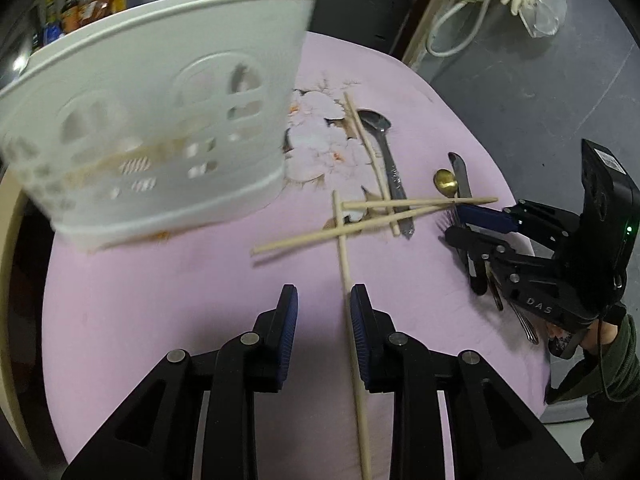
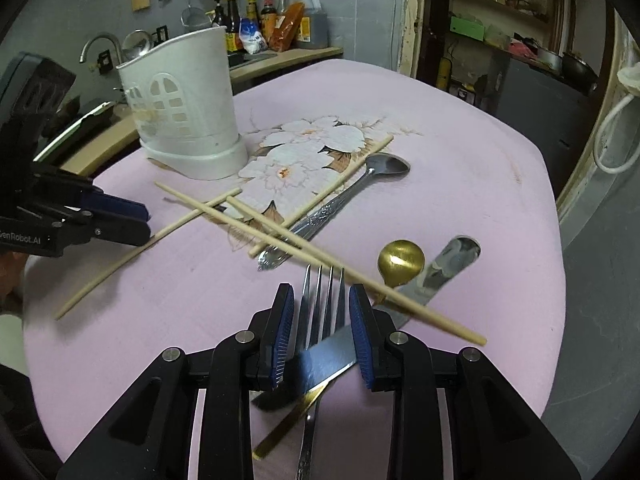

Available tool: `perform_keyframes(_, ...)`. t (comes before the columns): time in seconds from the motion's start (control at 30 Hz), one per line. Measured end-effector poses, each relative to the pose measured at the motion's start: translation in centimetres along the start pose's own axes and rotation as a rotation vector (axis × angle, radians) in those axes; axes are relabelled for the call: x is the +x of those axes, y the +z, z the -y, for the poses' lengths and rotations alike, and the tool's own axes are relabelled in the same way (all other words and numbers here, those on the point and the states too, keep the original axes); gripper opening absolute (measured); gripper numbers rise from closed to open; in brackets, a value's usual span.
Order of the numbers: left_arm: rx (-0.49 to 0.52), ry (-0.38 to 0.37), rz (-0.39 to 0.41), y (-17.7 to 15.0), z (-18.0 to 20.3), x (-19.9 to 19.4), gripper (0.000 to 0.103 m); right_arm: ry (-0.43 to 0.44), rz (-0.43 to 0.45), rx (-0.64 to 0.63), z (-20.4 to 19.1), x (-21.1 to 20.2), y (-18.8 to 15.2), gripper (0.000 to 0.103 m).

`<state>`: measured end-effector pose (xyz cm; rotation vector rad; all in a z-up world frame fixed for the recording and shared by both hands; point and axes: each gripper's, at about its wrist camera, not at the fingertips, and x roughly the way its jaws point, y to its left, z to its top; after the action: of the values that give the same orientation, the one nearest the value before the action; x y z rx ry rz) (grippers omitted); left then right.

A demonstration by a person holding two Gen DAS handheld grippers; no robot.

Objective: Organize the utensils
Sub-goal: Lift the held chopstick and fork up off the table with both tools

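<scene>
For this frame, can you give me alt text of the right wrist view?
The right gripper hovers open over a fork and knife on a pink table. Chopsticks, two spoons and a white utensil holder lie beyond.

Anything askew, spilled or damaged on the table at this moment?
Yes: the utensils lie in a crossed heap on the pink tablecloth rather than in the white holder. Chopsticks criss-cross over the silver spoon, and the fork, knife and gold spoon overlap. Nothing looks spilled or broken.
</scene>
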<state>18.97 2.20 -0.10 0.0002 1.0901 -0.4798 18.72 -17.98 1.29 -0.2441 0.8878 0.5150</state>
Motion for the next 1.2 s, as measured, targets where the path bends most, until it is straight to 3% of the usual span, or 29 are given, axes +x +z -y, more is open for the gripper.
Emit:
perform_keyframes(0.47, 0.057, 0.004, -0.085, 2.4, 0.6, 2.6, 0.022, 0.037, -0.020, 0.060, 0.4, 1.1, 0.1, 0.027)
perform_keyframes(0.57, 0.060, 0.031, -0.080, 2.4, 1.0, 2.8, 0.014, 0.002, -0.015, 0.046, -0.2, 1.1, 0.0, 0.026)
perform_keyframes(0.6, 0.050, 0.030, -0.074, 2.4, 1.0, 2.7, 0.008, -0.014, -0.014, 0.039, -0.4, 1.1, 0.0, 0.021)
perform_keyframes(0.67, 0.022, 0.022, -0.057, 2.3, 0.8, 2.3, 0.002, -0.024, -0.008, 0.038, -0.5, 1.0, 0.0, 0.021)
perform_keyframes(0.87, -0.054, -0.010, 0.011, 0.8, 0.2, 0.7, 0.002, -0.002, 0.029, 0.023, -1.1, -0.1, -0.7, 0.020)
perform_keyframes(1.2, -0.038, 0.046, 0.281, -2.8, 1.5, -5.5, 0.002, 0.058, 0.207, -0.043, -4.3, -4.1, -0.3, 0.020)
